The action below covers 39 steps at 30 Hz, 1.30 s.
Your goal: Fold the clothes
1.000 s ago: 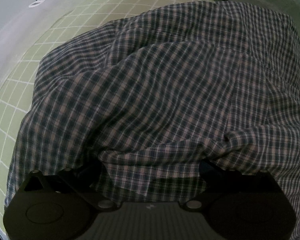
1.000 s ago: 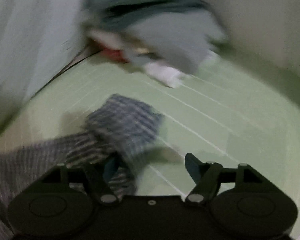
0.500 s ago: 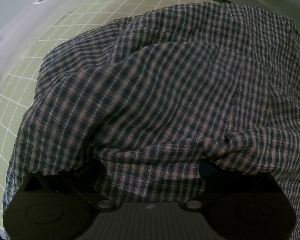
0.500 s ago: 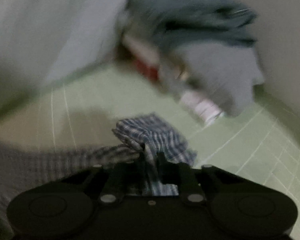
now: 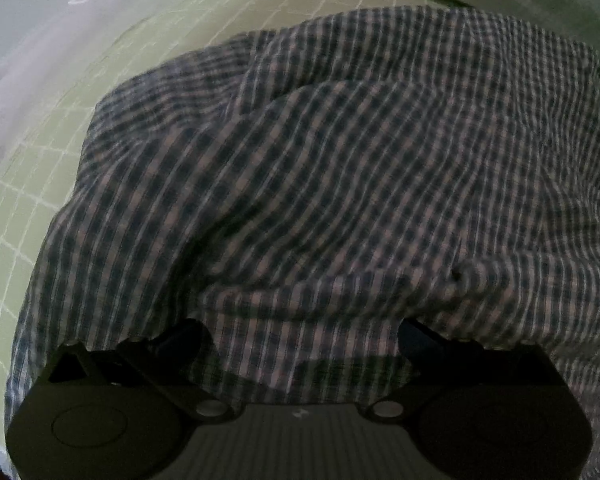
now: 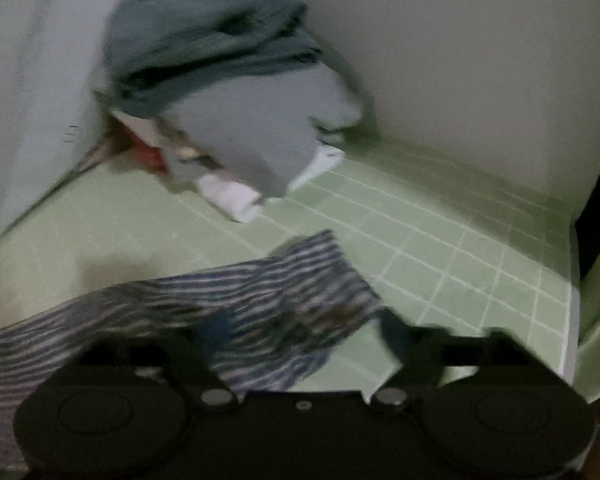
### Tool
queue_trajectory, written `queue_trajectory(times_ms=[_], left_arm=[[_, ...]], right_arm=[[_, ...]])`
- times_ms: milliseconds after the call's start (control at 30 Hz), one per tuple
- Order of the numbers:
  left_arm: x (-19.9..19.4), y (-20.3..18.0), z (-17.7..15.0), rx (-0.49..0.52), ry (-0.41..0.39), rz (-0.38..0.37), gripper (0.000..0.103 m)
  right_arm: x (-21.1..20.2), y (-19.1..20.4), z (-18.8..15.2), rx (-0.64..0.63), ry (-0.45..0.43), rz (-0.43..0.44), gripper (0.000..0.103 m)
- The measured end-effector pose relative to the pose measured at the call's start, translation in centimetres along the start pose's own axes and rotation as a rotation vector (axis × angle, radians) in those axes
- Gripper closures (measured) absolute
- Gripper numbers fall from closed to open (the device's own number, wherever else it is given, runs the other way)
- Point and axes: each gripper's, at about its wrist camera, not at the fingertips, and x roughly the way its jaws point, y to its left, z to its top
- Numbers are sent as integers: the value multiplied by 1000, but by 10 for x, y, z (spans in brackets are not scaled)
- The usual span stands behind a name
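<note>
Green gridded matting point(image 6: 440, 248) covers the bench under a pale wall, and we're watching the checked shirt point(image 5: 340, 168) sprawl across it. Our right hand-held gripper point(image 6: 300, 332) has just been opening; its jaws stand wide, the sleeve end point(image 6: 300, 280) lying loose between them, running away to its left. Our left hand-held gripper point(image 5: 300, 332) sits buried under a fold, so we cannot tell its state. Beyond the right one, a heap of clothes point(image 6: 228, 92) waits.

Right tool point(image 6: 300, 340) jaws just opened wide, left tool point(image 5: 300, 344) fingertips hidden
</note>
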Motion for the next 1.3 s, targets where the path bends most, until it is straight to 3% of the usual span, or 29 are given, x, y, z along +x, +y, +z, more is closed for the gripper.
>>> queue_trajectory(times_ms=[167,367,633,933,1300], left_arm=[[-40,33,-19,-54,-109,-44,0],[-78,88,-25,-100,-211,-8,0],[-69,153,-7,-203,-225,-14,0],[-35,164,36,-152,-187,-48,3],[9,148,79,-114,-140,-62,13]], right_arm=[[-40,39,-10,-141,-42,178,0],[-82,96,-37,-211,-35,357,0],[-145,170,-78,-297,14,484,0],[-160,208,-105,-346,65,439,0],[-134,229,-92,-273,141,320,0]])
